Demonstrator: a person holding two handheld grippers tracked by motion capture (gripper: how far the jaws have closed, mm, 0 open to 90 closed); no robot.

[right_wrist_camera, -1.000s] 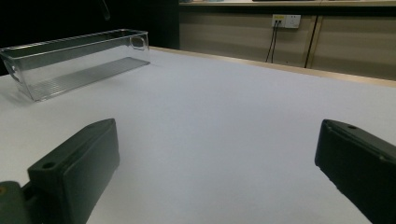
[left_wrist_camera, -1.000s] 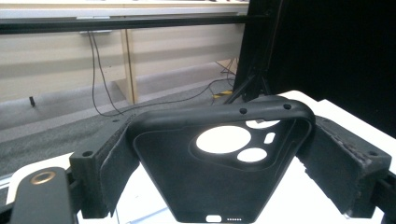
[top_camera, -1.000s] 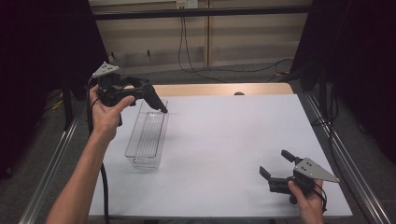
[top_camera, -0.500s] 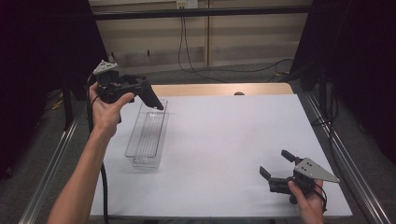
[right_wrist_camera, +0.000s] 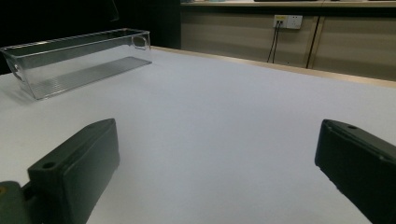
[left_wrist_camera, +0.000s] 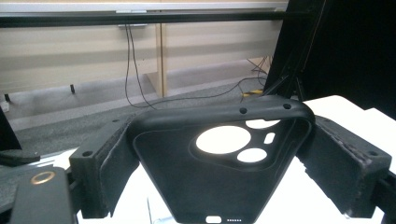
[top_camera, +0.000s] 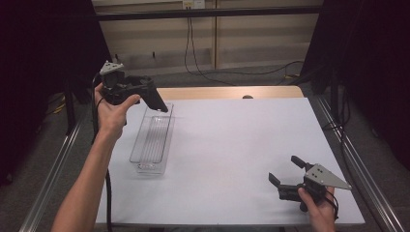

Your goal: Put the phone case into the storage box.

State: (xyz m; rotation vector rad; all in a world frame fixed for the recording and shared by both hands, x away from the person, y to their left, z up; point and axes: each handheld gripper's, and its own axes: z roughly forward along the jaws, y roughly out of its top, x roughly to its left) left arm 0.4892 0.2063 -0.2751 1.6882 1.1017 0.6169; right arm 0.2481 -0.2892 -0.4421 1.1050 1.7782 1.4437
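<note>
The left gripper [top_camera: 162,107] is clamped on the black phone case [left_wrist_camera: 224,172], holding it above the clear bin's [top_camera: 153,140] far end, apparently for deposit inside. The right gripper [top_camera: 286,171] rests on the table [top_camera: 241,145], jaws apart.

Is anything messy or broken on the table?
No, nothing stands out. The clear bin sits flat and whole on the white table, with nothing spilled around it. The left tongs hold a black phone case above the bin's far end, and it looks undamaged. The right tongs are open and empty.
</note>
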